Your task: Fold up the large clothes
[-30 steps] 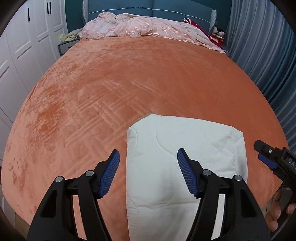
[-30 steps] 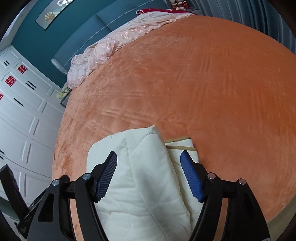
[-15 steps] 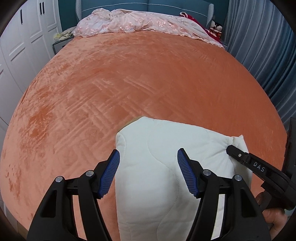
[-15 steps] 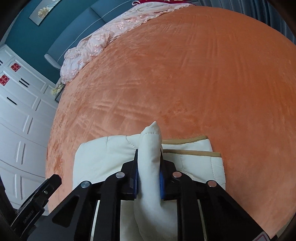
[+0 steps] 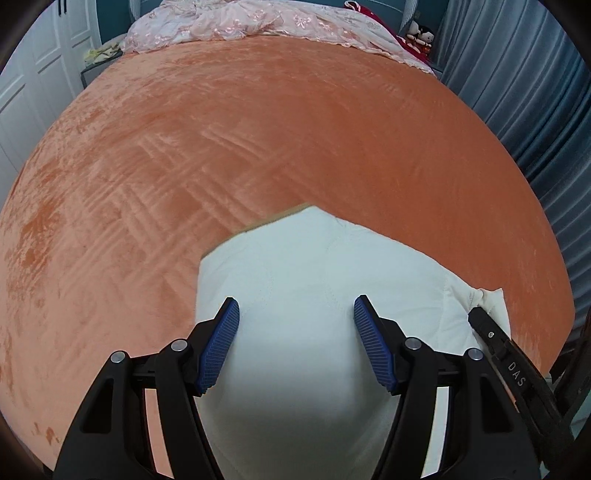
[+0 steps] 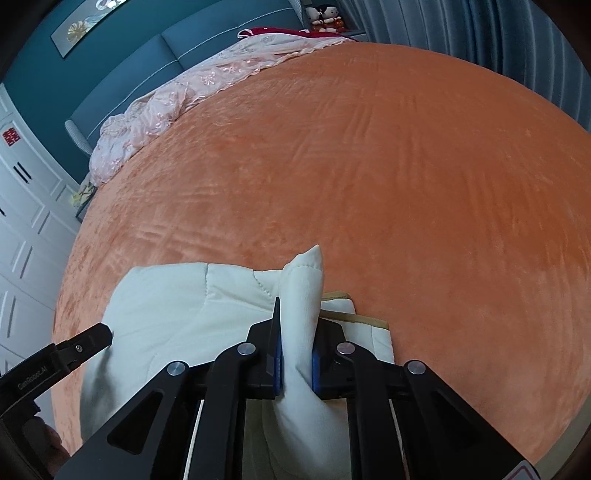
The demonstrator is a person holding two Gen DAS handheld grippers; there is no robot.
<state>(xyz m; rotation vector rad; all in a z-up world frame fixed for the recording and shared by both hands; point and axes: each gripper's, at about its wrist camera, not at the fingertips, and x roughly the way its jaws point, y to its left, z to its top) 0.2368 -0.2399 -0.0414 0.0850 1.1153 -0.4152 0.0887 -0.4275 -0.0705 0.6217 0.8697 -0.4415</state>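
Note:
A folded cream quilted garment point(image 5: 314, 280) lies near the front edge of the orange bed point(image 5: 258, 129). My left gripper point(image 5: 295, 343) is open just above it, its blue pads spread over the left part of the garment. My right gripper point(image 6: 295, 358) is shut on a raised fold of the garment point(image 6: 303, 288) at its right corner. The right gripper's tip point(image 5: 480, 321) shows in the left wrist view at the garment's right corner. The left gripper's tip point(image 6: 92, 339) shows in the right wrist view at the garment's left side.
A crumpled pink bedspread point(image 5: 258, 22) lies along the head of the bed before a teal headboard point(image 6: 147, 55). White wardrobe doors point(image 6: 22, 229) stand to the left, blue-grey curtains point(image 5: 535, 92) to the right. Plush dolls point(image 6: 325, 14) sit by the headboard.
My right gripper has closed on a fold at the garment's right corner and lifted it slightly. My left gripper, still open, has moved forward over the garment.

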